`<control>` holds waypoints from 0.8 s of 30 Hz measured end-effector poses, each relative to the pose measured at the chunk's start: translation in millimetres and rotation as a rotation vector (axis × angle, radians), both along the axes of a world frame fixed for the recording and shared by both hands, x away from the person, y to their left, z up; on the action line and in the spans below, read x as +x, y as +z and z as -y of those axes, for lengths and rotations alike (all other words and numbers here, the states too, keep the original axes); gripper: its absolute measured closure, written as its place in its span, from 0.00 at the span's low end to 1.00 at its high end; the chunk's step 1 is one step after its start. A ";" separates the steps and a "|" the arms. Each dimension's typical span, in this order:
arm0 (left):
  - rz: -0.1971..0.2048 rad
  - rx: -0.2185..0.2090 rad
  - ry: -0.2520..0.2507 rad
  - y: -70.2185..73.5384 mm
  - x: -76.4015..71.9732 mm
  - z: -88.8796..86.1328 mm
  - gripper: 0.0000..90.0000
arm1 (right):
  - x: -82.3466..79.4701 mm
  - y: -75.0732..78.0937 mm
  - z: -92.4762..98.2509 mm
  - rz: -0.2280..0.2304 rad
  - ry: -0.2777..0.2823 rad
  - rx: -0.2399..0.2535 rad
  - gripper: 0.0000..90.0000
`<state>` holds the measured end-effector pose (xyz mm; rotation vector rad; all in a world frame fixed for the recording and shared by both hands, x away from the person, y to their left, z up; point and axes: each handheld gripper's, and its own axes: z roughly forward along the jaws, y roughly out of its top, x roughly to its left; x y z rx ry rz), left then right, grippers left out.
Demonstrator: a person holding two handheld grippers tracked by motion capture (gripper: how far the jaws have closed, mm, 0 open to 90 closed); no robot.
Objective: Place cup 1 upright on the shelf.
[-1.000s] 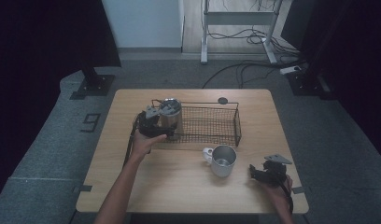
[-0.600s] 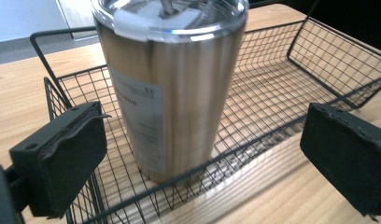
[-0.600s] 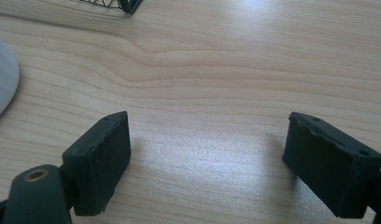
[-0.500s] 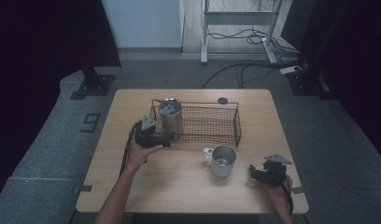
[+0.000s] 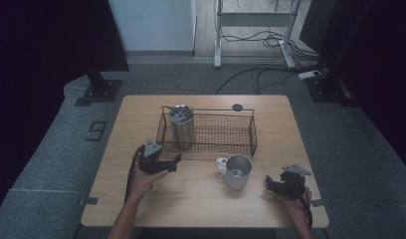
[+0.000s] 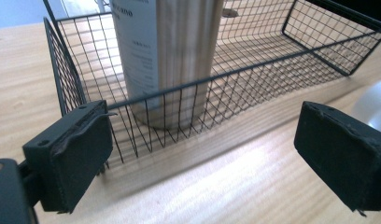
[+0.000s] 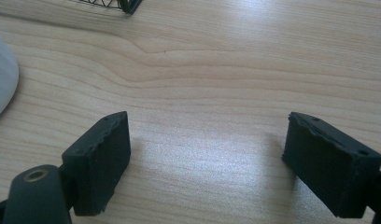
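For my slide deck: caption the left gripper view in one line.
Open left claw, its jaws just closing, faces the steel tumbler standing upright inside the black wire basket.

The left tongs [image 5: 175,160] drew back from the tumbler [image 5: 181,124] (jaws just closing, empty).

Tumbler [image 6: 170,56]: brushed steel, satin sheen; basket [image 6: 282,60]: thin black matt wire mesh. Table [image 7: 235,70]: pale wood, smooth, slight gloss. Mug [image 5: 238,172]: dull metal.

The tumbler [image 5: 181,128] stands in the basket's [image 5: 231,146] left end — the mug [image 5: 237,172] before the basket.
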<state>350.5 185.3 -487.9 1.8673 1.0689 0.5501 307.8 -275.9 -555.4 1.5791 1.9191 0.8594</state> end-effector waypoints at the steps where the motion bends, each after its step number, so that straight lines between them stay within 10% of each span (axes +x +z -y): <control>1: -0.002 0.008 -0.003 -1.7 -2.5 -0.3 0.05 | 0.0 0.0 0.0 0.000 0.000 0.000 0.16; 24: -0.098 -0.002 0.007 -31.8 -32.8 -19.1 0.07 | 0.2 0.1 -0.2 -0.004 0.003 0.003 0.15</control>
